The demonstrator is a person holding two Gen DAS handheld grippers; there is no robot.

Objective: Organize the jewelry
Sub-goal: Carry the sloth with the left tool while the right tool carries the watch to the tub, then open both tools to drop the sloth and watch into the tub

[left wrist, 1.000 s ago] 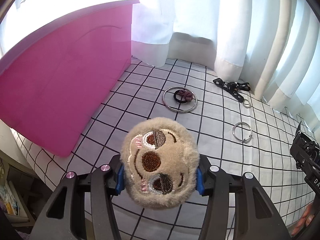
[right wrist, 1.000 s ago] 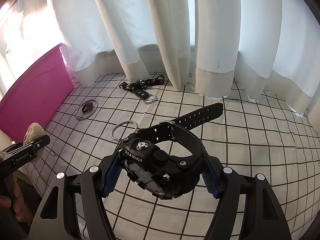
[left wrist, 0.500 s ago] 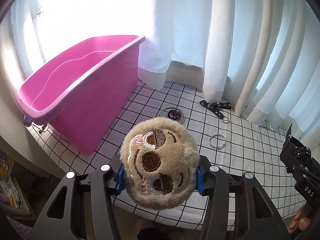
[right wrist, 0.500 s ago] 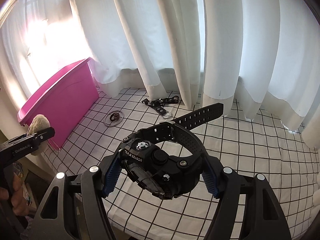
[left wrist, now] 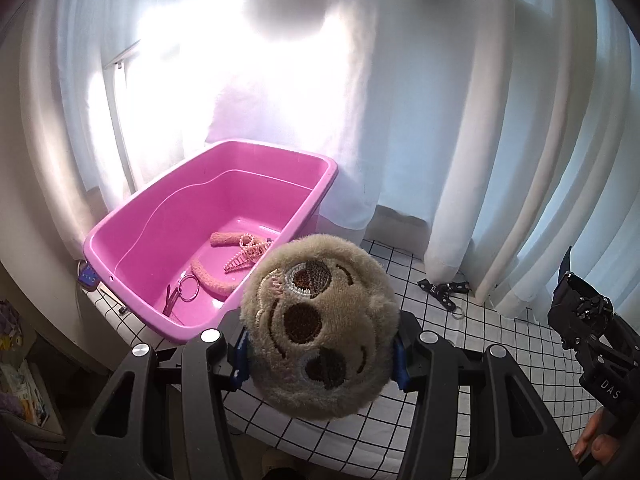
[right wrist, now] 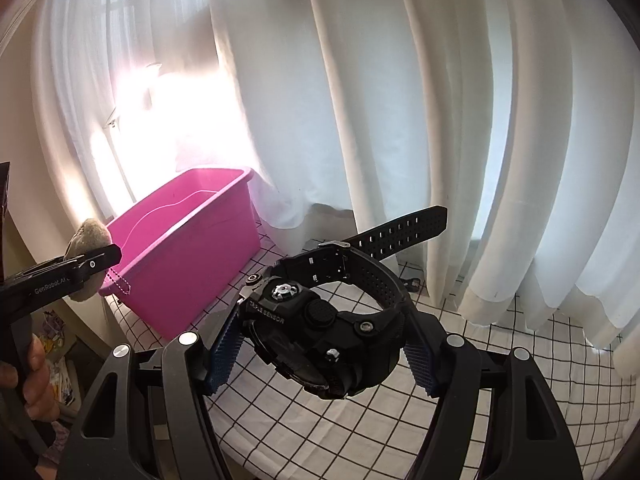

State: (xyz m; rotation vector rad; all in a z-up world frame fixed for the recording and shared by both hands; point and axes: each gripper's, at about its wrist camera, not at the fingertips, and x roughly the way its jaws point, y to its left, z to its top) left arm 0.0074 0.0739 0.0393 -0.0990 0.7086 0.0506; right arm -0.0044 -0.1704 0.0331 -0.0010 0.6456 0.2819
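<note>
Behind the checked tabletop (left wrist: pixel 500 344) hang white curtains (right wrist: pixel 440 100), and at its left end sits the pink bin (left wrist: pixel 132 216), open-topped so we can drop pieces in from above. It already holds a fuzzy headband (left wrist: pixel 214 280), a pearl hair clip (left wrist: pixel 248 254) and a metal ring (left wrist: pixel 188 287). Our left gripper (left wrist: pixel 320 354) is clamped on a plush face charm (left wrist: pixel 318 326), carried above the bin's near rim. Our right gripper (right wrist: pixel 320 354) grips a black watch (right wrist: pixel 320 328) by its case, strap trailing free, well right of the bin. A black lanyard (left wrist: pixel 442 290) lies by the curtain hem.
</note>
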